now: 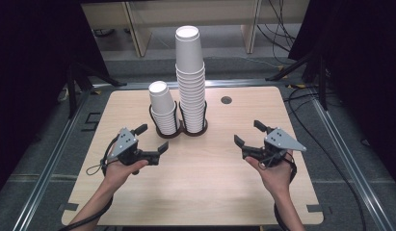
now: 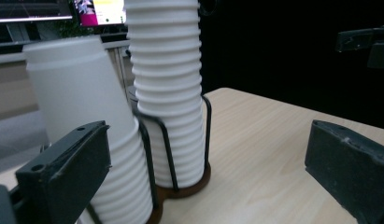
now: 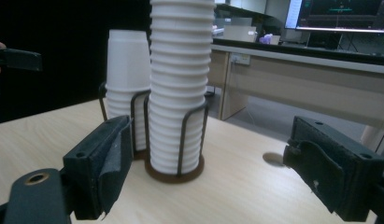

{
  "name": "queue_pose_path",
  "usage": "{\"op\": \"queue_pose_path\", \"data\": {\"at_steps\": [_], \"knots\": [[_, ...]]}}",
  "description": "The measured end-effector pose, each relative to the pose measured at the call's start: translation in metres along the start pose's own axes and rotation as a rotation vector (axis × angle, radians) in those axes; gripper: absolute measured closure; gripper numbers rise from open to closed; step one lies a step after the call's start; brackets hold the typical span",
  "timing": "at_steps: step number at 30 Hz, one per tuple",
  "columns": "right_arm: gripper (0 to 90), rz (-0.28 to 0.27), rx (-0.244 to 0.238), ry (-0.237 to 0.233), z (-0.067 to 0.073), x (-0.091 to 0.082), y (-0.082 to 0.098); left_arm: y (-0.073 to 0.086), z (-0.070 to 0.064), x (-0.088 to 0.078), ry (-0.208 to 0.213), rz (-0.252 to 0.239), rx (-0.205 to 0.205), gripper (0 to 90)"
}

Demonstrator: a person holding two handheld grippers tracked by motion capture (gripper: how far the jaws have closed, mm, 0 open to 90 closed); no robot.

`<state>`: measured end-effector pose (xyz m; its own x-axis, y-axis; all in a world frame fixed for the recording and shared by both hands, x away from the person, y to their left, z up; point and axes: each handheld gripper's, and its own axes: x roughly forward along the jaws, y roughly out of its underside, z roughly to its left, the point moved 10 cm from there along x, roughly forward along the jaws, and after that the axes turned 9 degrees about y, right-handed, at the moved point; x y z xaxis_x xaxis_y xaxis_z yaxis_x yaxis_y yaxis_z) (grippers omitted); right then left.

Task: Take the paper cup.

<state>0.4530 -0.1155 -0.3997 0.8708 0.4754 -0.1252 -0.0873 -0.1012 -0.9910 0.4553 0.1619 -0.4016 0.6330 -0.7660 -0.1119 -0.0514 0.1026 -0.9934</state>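
A dark wire cup holder with two round wooden bases (image 1: 182, 129) is seen standing toward the far middle of the pale wooden table (image 1: 200, 192), and it serves as the landmark for everything else. In its right-hand ring a tall stack of white paper cups (image 1: 190, 77) is held upright, mouths down; in its left-hand ring a short stack of white paper cups (image 1: 162, 108) is held, leaning slightly to the left, just beside the tall one.

The left gripper (image 1: 151, 137) is held in a person's hand in front of the holder and a little to its left, near the short stack but apart from it. Its jaws are spread wide, and nothing is held between them; in the left gripper view the short stack (image 2: 94, 126) is seen just behind the left jaw.

The right gripper (image 1: 247, 132) is held in the other hand to the right of the holder, in front of it and farther off than the left one. Its jaws are likewise spread apart and nothing is gripped; in the right gripper view the tall stack (image 3: 179, 88) is framed between them from a distance.

A small round grommet hole (image 1: 226, 100) is seen in the tabletop behind and to the right of the holder.
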Motion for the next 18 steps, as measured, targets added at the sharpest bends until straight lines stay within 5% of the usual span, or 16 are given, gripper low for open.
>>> {"op": "queue_pose_path", "data": {"at_steps": [7,18], "knots": [[15.0,-0.052,-0.020,-0.021,-0.001,0.022,-0.042,-0.036,0.012,0.027,0.024,-0.011,0.016,0.0],[15.0,-0.105,-0.056,-0.054,0.002,0.055,-0.097,-0.073,0.032,0.070,0.008,0.003,0.041,0.0]]}}
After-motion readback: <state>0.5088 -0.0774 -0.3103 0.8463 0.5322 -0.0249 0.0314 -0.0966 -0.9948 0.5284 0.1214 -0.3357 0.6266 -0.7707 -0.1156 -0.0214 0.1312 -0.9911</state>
